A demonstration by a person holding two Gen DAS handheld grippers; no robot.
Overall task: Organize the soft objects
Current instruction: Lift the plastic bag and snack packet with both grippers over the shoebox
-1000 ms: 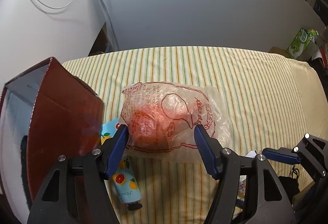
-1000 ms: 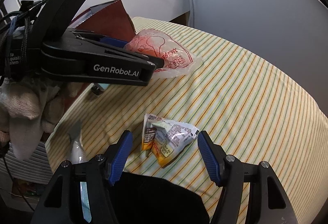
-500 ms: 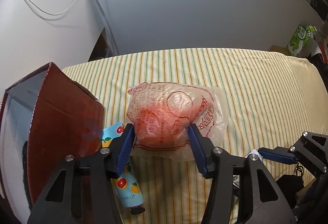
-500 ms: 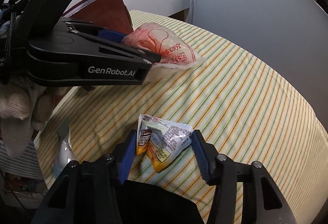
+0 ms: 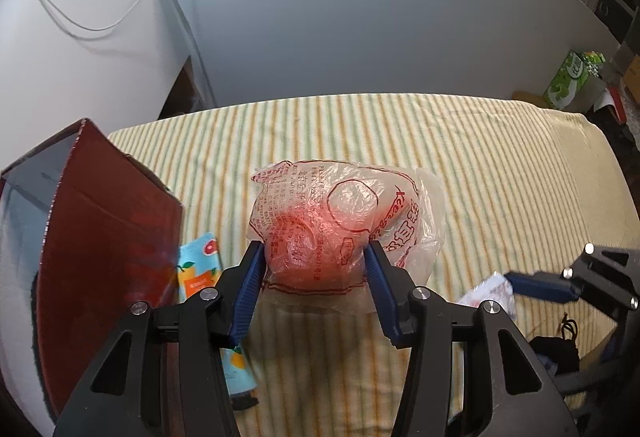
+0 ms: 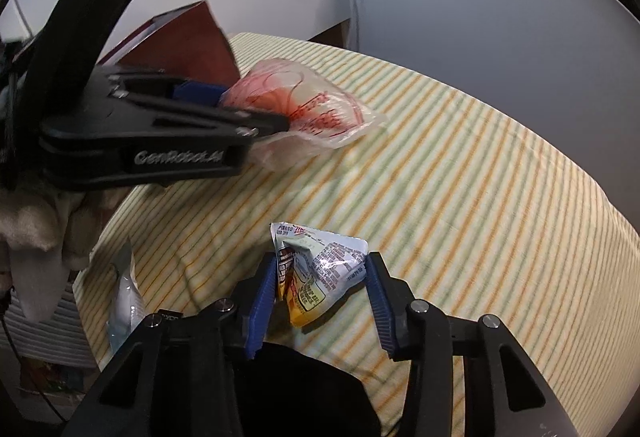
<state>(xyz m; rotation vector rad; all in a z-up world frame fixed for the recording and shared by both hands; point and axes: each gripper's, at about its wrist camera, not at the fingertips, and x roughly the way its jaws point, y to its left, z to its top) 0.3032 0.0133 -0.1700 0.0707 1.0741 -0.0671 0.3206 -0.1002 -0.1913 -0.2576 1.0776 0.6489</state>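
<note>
A clear plastic bag printed in red, with a red lump inside, rests on the striped cloth. My left gripper is shut on it, both blue pads pressing its sides. The right wrist view shows the same bag beside the left gripper's black body. A crumpled snack packet lies near the cloth's front edge. My right gripper is closing on it, and both pads touch and squeeze it. In the left wrist view the packet shows at the right.
An open red-brown box stands just left of the bag. A citrus-print tube lies between the box and the left gripper. A black item and a clear wrapper sit at the cloth's front edge. A green carton stands far right.
Both grippers' jaws have narrowed: the left ones closed onto the plastic bag, the right ones onto the snack packet, which now looks pinched. Neither hand has shifted much.
</note>
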